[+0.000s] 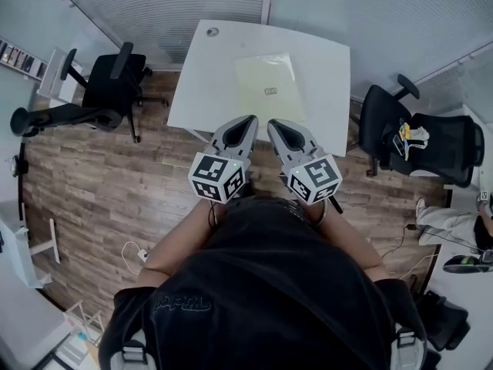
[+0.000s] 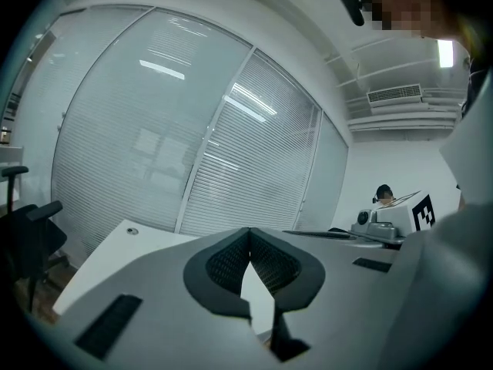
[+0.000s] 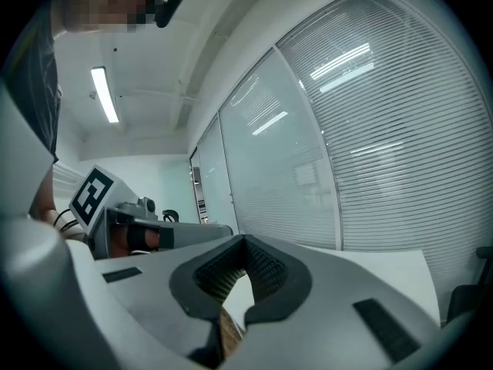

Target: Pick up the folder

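Left gripper (image 1: pixel 250 119) and right gripper (image 1: pixel 274 124) are held side by side above the near edge of the white tabletop (image 1: pixel 208 83), each with its jaws pressed together and nothing between them. The pale yellow folder (image 1: pixel 268 87) is seen lying flat on the tabletop just beyond the tips. Black office chairs (image 1: pixel 115 83) are placed at either side on the wooden floor (image 1: pixel 100 183).

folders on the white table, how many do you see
1. The pale yellow folder lies flat on the white table, near its middle. The rest of the tabletop looks bare, so another is unlikely to be hidden.
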Available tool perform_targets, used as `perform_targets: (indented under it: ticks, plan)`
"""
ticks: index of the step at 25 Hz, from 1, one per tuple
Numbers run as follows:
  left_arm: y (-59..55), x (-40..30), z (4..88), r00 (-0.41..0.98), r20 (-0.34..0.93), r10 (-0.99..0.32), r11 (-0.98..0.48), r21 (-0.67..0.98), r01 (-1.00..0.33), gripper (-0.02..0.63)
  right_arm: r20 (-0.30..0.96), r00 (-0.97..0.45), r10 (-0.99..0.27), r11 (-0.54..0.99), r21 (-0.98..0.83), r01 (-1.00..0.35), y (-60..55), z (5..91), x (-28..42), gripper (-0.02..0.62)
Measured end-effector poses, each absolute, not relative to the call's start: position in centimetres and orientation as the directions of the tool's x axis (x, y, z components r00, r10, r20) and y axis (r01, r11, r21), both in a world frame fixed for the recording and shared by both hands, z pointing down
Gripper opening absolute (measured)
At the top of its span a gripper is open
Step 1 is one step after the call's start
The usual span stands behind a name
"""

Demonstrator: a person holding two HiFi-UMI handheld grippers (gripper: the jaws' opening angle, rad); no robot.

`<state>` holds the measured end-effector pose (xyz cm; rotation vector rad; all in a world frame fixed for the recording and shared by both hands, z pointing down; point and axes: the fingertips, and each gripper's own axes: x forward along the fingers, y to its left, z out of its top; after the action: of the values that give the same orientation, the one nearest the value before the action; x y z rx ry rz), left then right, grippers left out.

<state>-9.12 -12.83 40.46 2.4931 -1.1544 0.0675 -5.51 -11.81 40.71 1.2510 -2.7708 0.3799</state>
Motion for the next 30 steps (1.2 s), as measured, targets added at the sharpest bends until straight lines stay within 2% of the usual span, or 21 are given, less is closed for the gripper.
perform_targets:
  ticks: [12, 30]
  plan:
    - [-15.6, -11.1, 42.7, 0.676, 0.229, -0.701, -0.584, 0.360, -0.728, 0.012, 0.219, -0.643, -0.734, 0.609, -0.209, -0.765, -14.1, 42.3, -7.2, 0.020]
    - [-21.6, -9.9, 42.9, 0.608, 0.219, -0.763, -0.522, 0.347, -0.779, 0.012, 0.279, -0.659, -0.699, 0.623, -0.215, -0.752, -21.0, 43.5, -1.6, 0.020]
